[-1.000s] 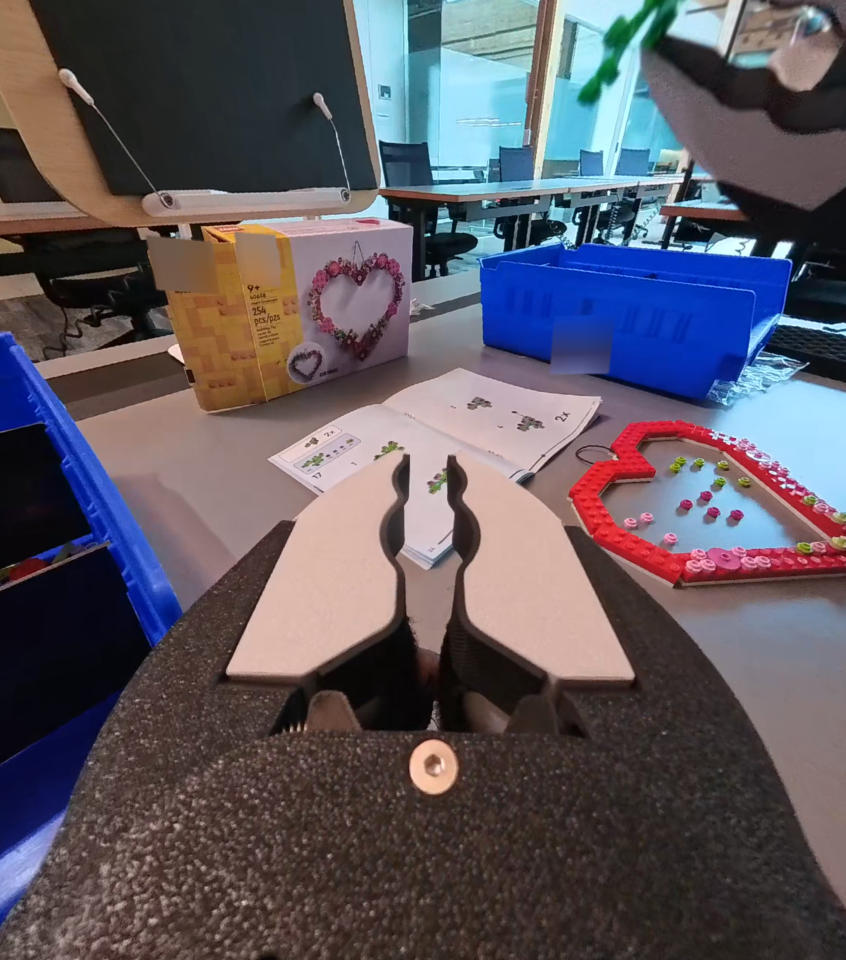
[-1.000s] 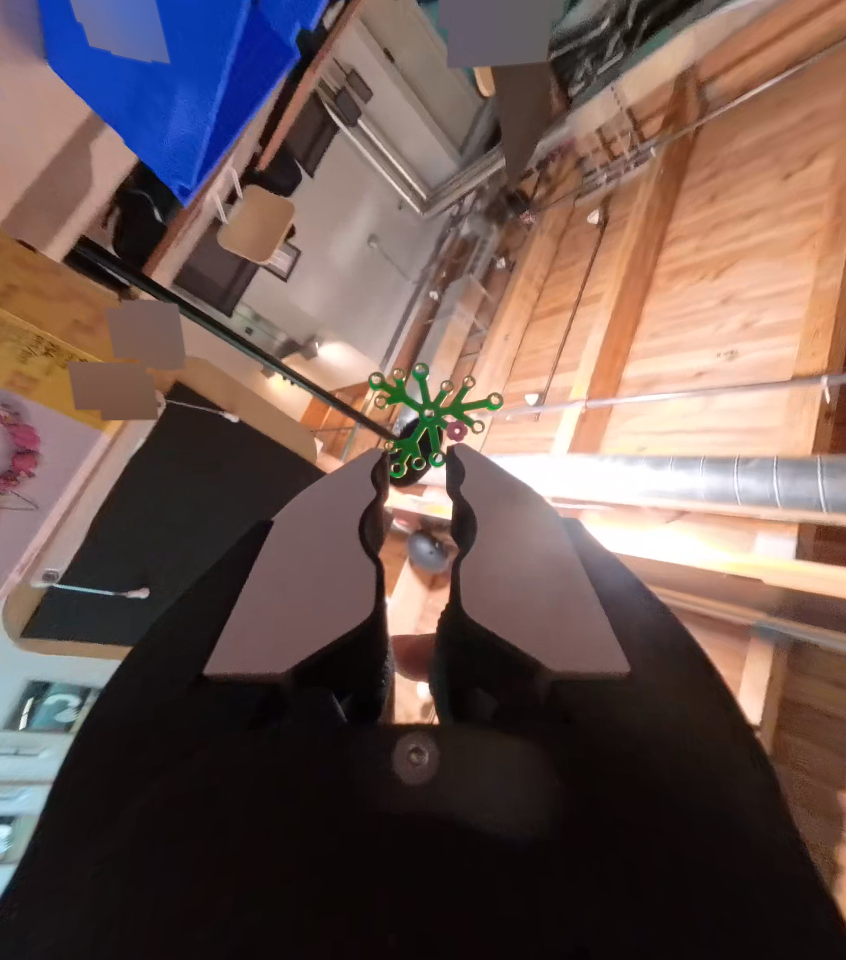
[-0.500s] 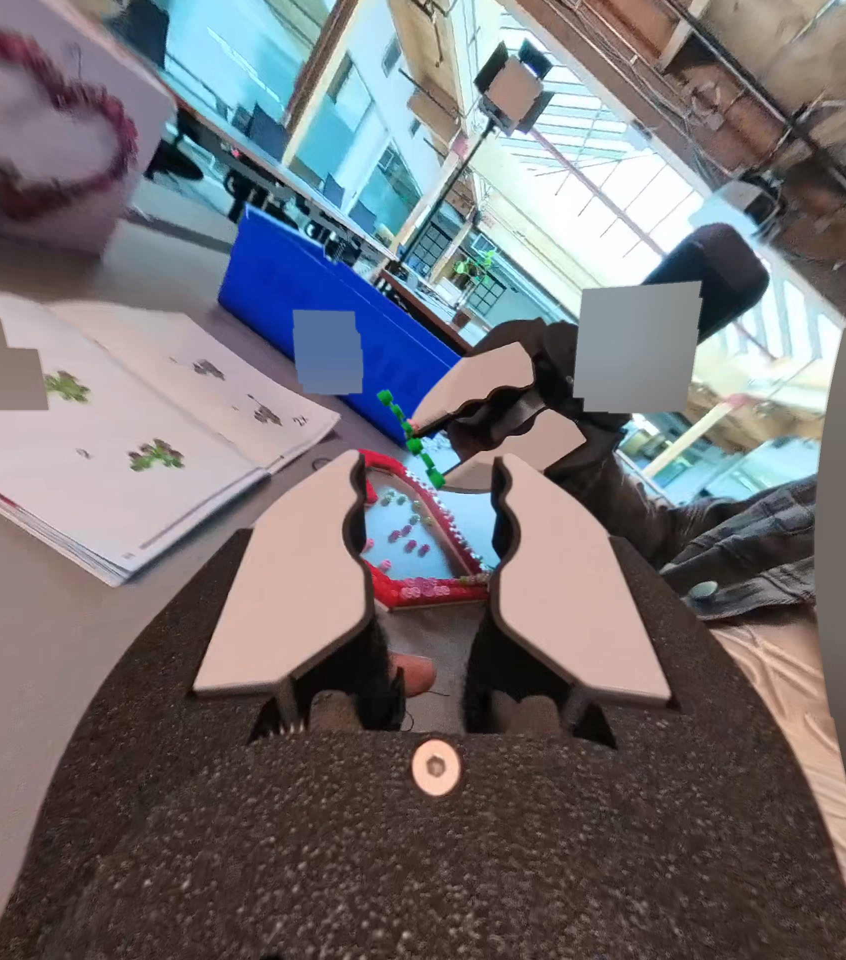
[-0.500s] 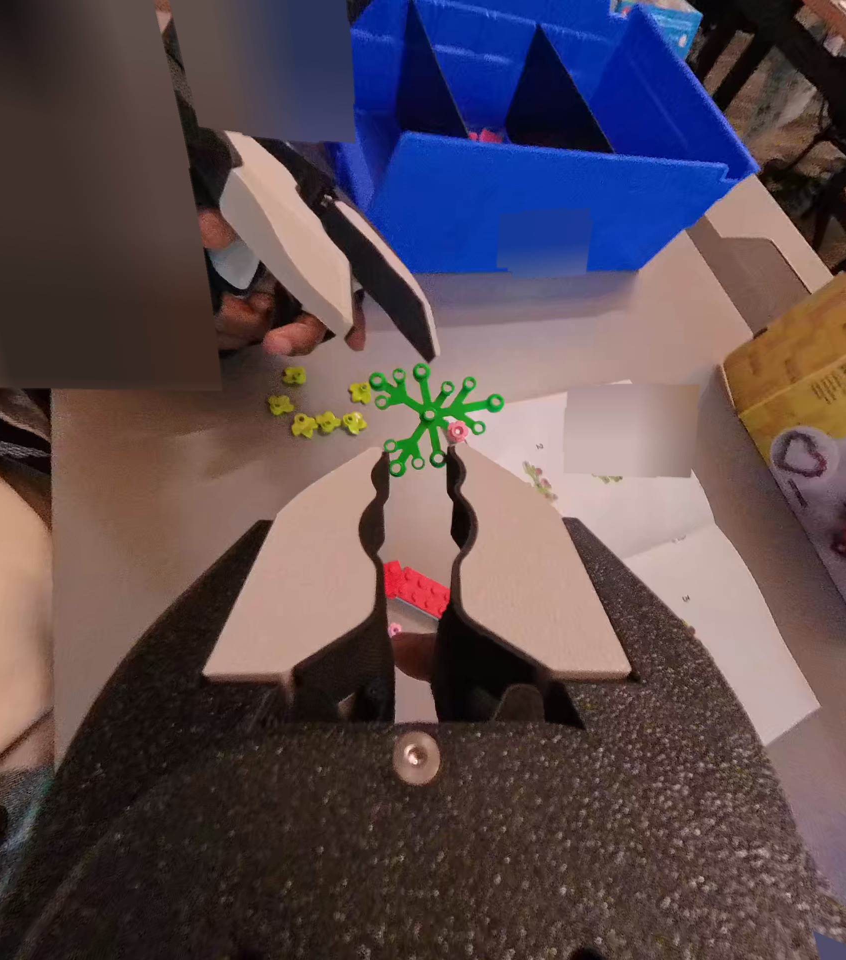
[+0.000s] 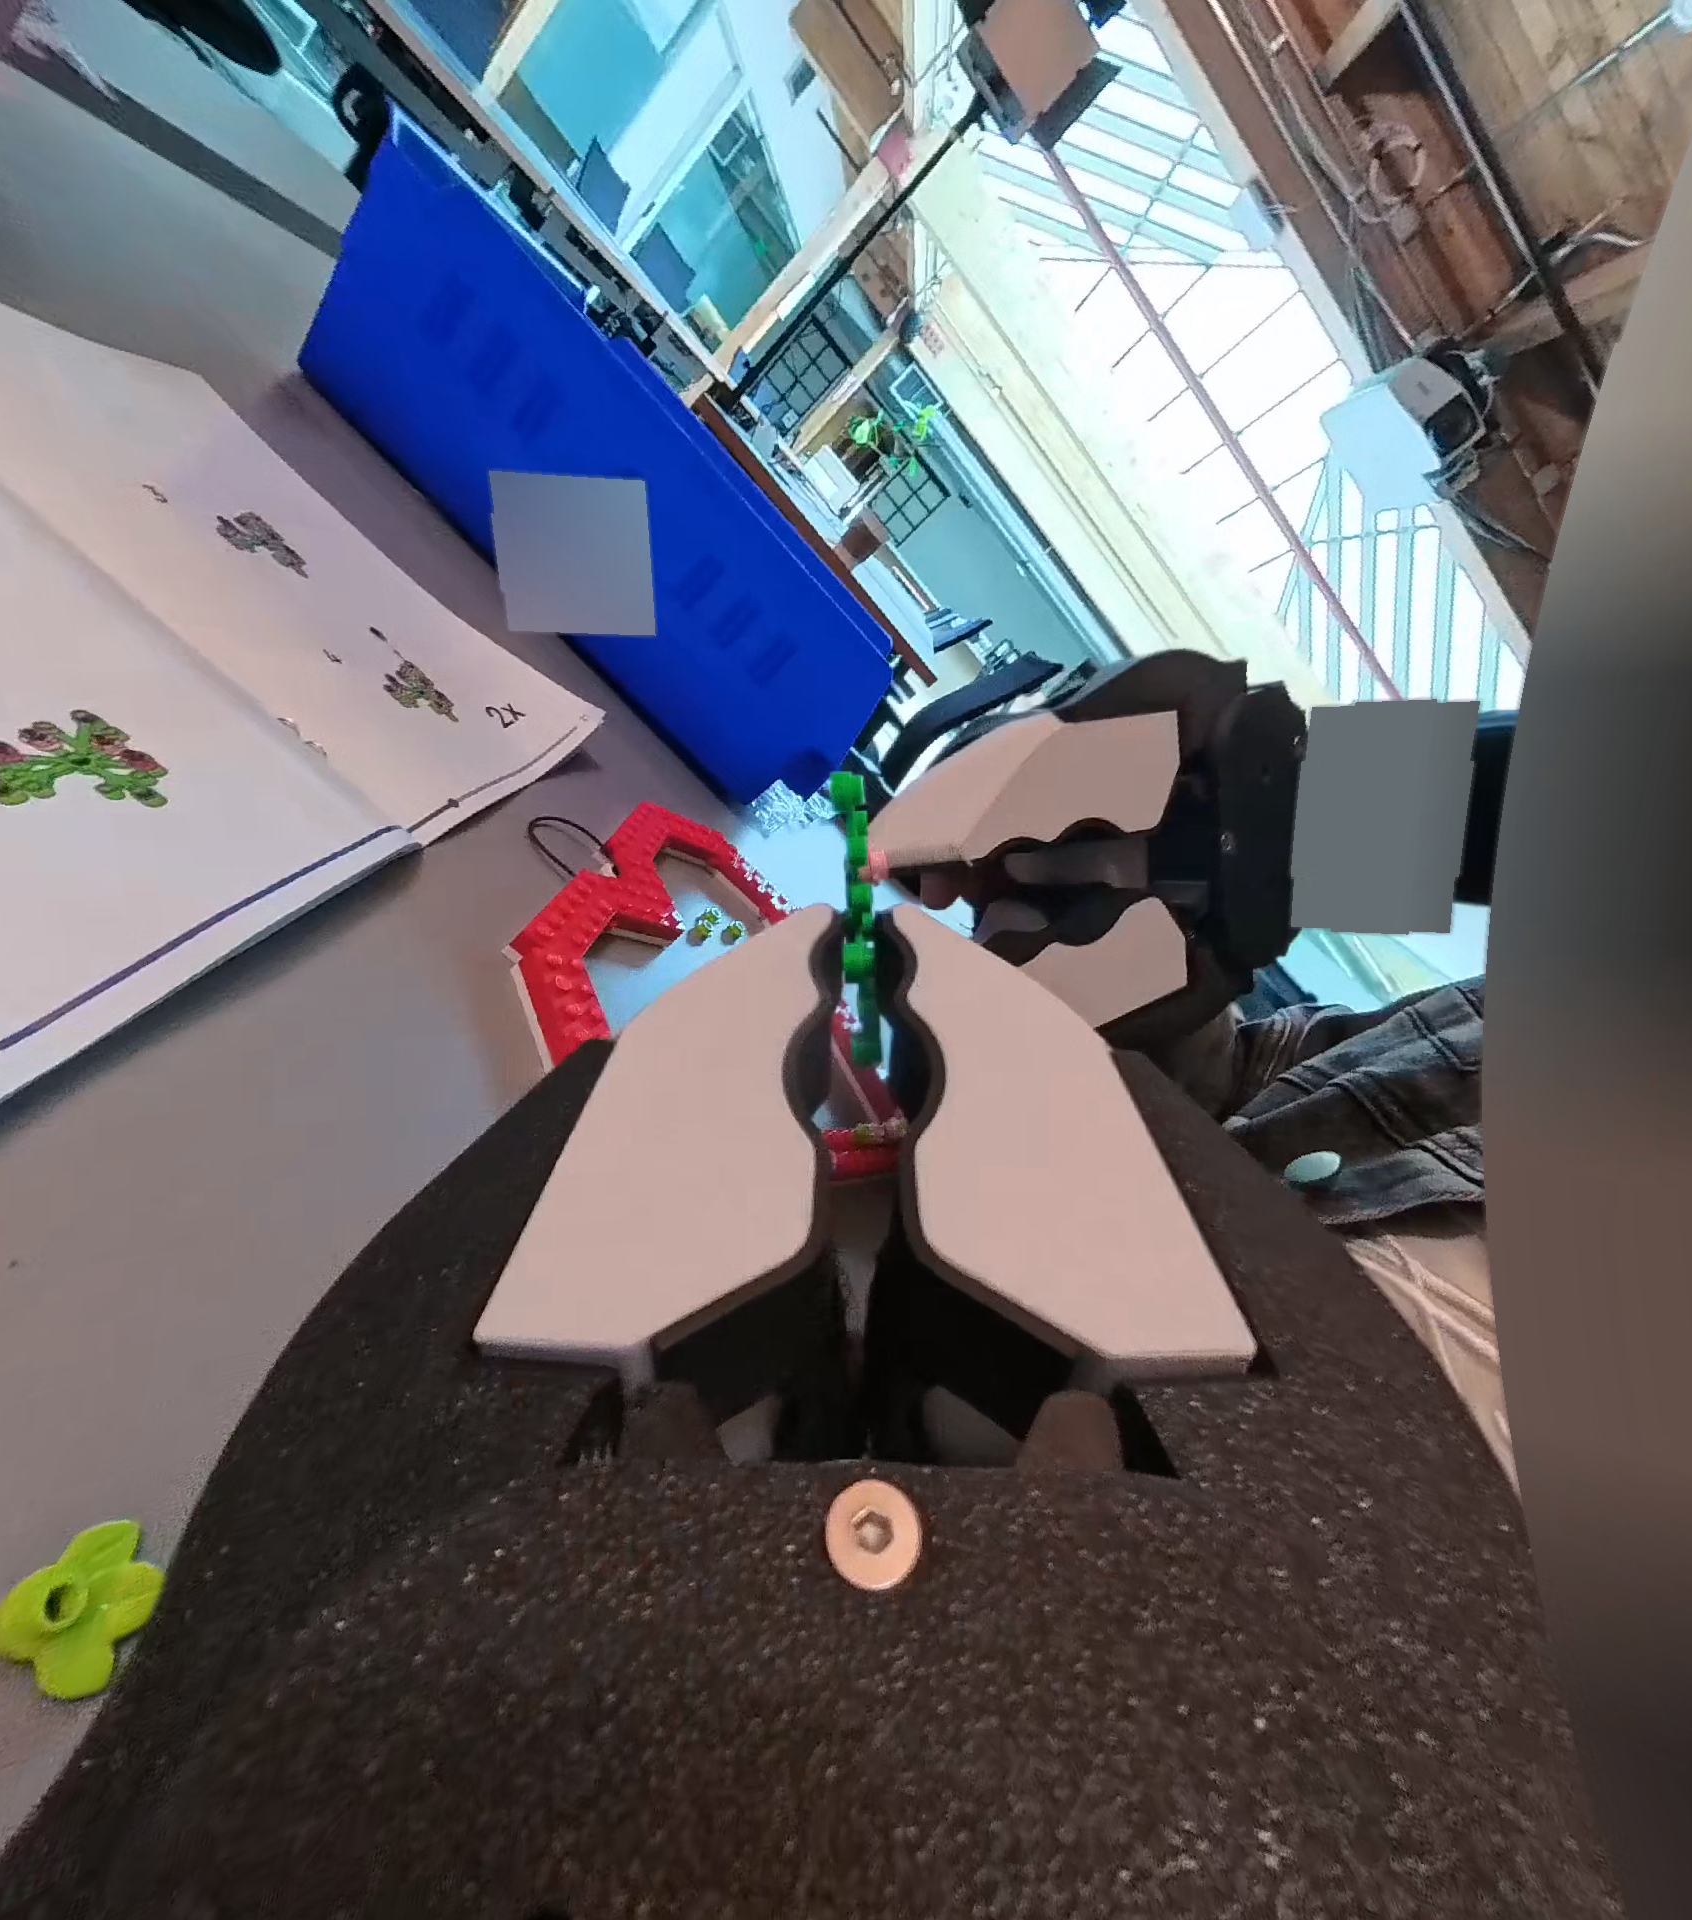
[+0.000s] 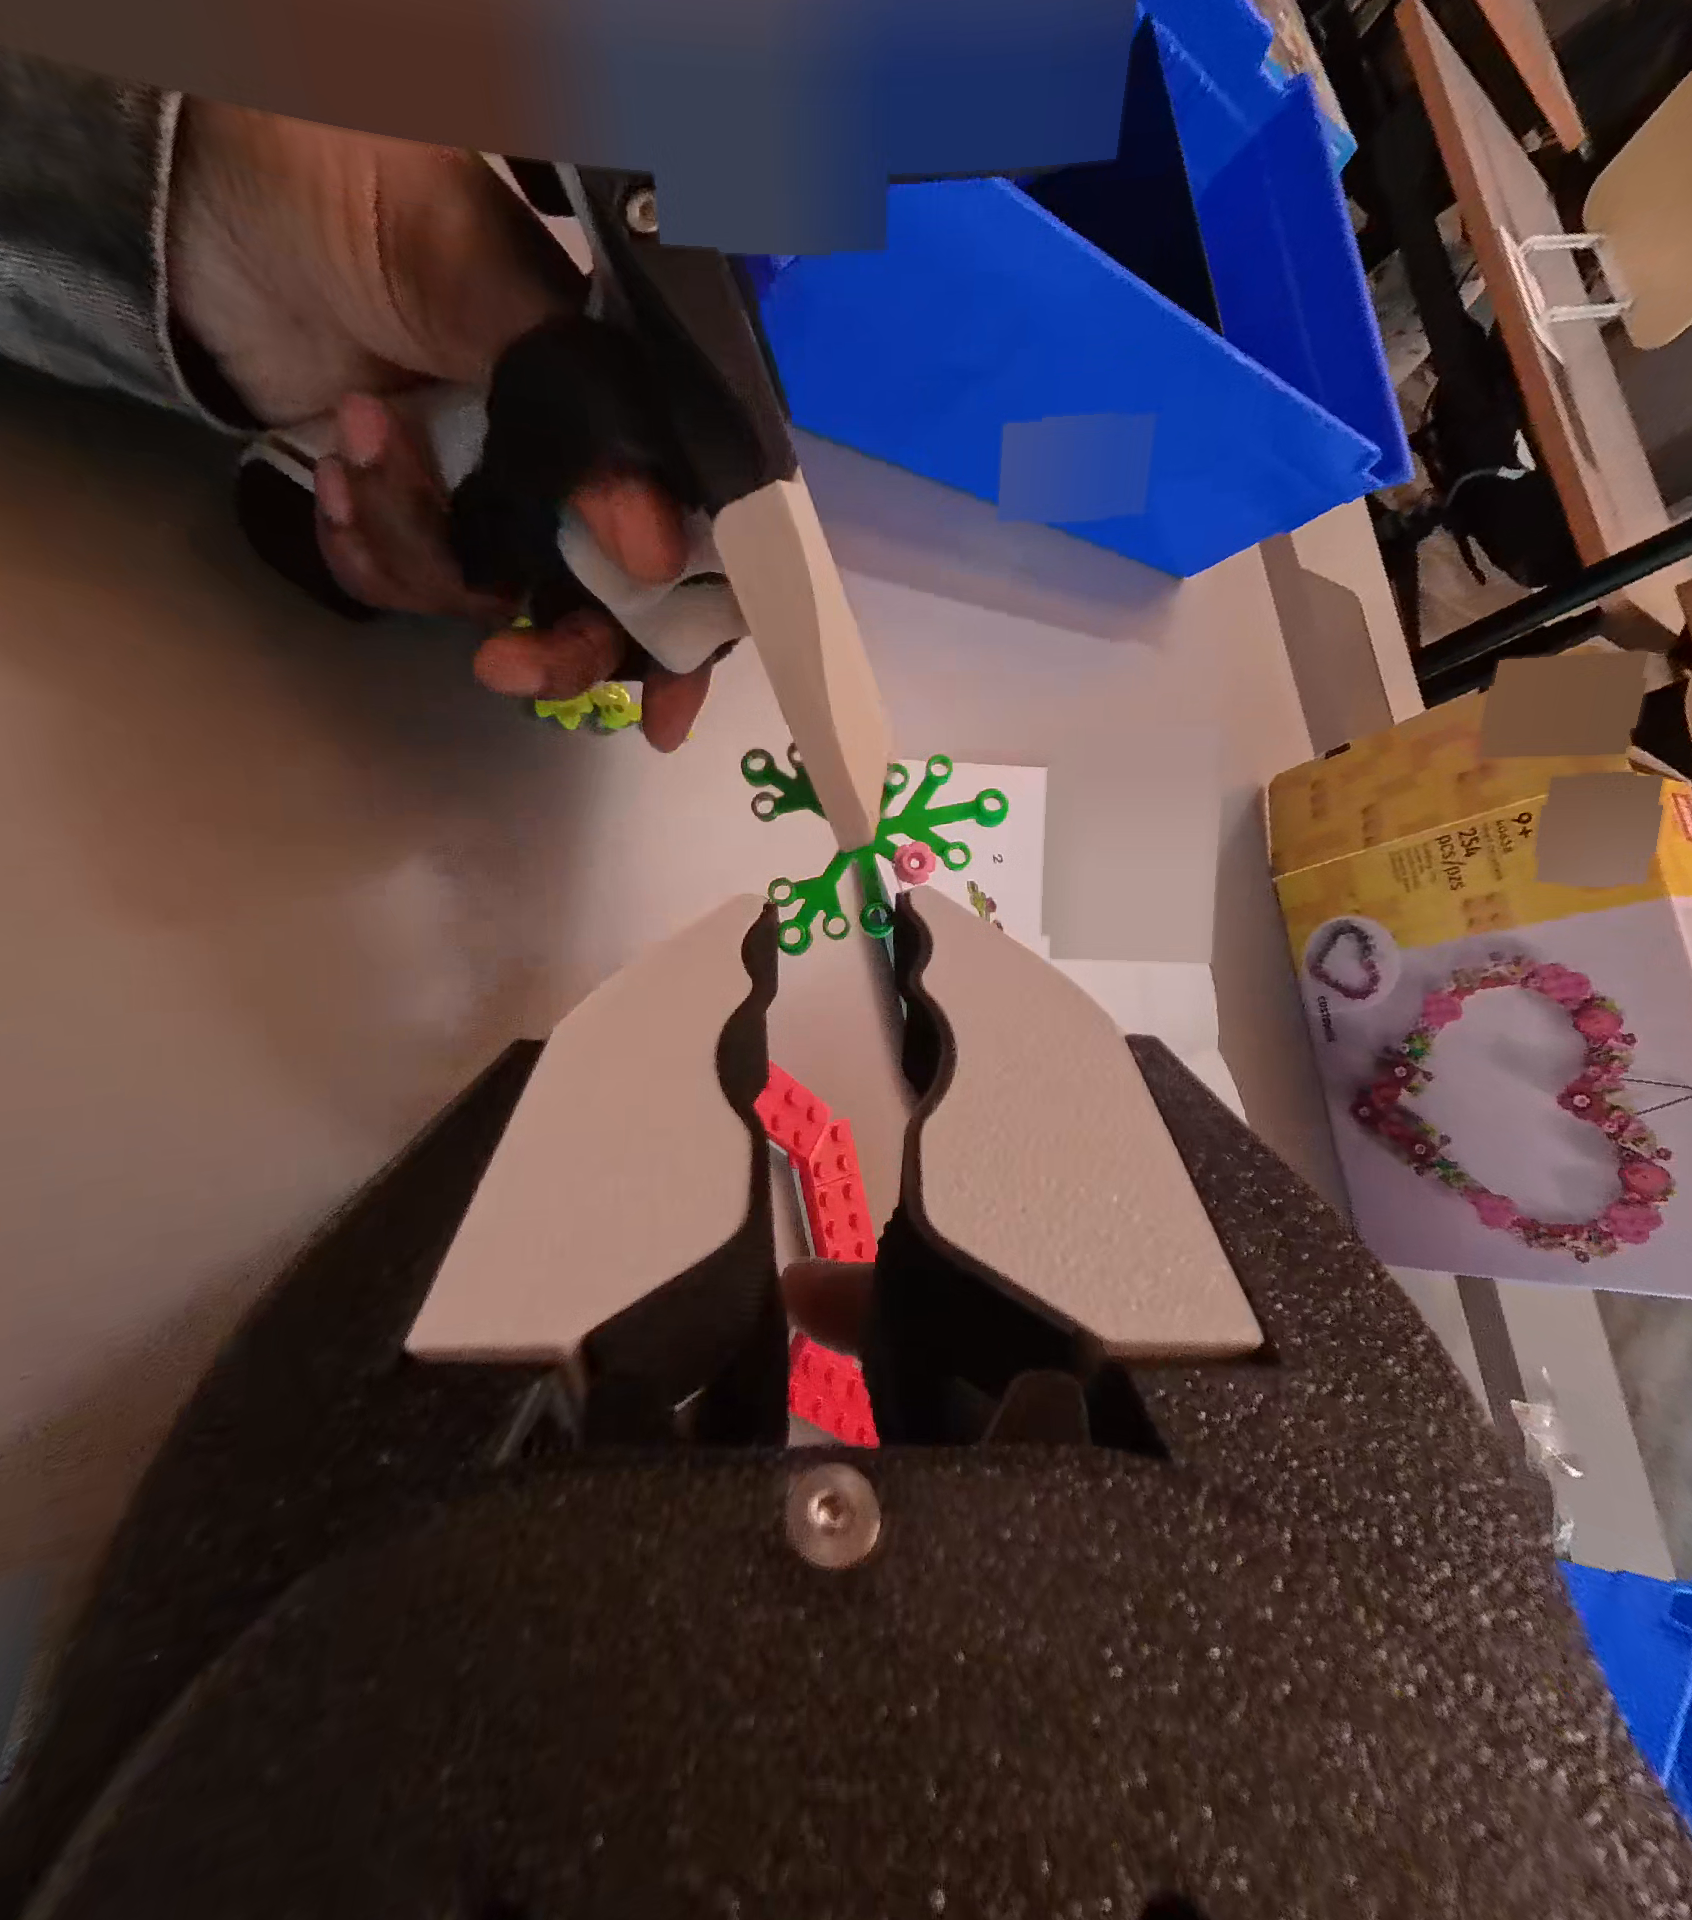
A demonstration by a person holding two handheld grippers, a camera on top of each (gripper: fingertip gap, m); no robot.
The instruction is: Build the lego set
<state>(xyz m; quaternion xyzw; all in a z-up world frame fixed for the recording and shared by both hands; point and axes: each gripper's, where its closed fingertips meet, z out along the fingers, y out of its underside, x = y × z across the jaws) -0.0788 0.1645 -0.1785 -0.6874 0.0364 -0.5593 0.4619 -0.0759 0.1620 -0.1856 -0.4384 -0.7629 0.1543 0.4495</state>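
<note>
Green leaf piece (image 6: 857, 862), centre frame above the red heart frame (image 5: 572, 977): pinched by right hand-held gripper (image 6: 837, 914), left hand-held gripper (image 5: 863, 935) narrowed on it edge-on; hand-off wants one firm grip before the other lets go.

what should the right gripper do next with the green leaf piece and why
Probably ease the right gripper open a little. Both grippers look shut on the same green leaf piece: the left gripper pinches it edge-on. Letting go would leave it with the left and free the right to fetch lime flowers; the leaf carries only one pink flower.
</note>
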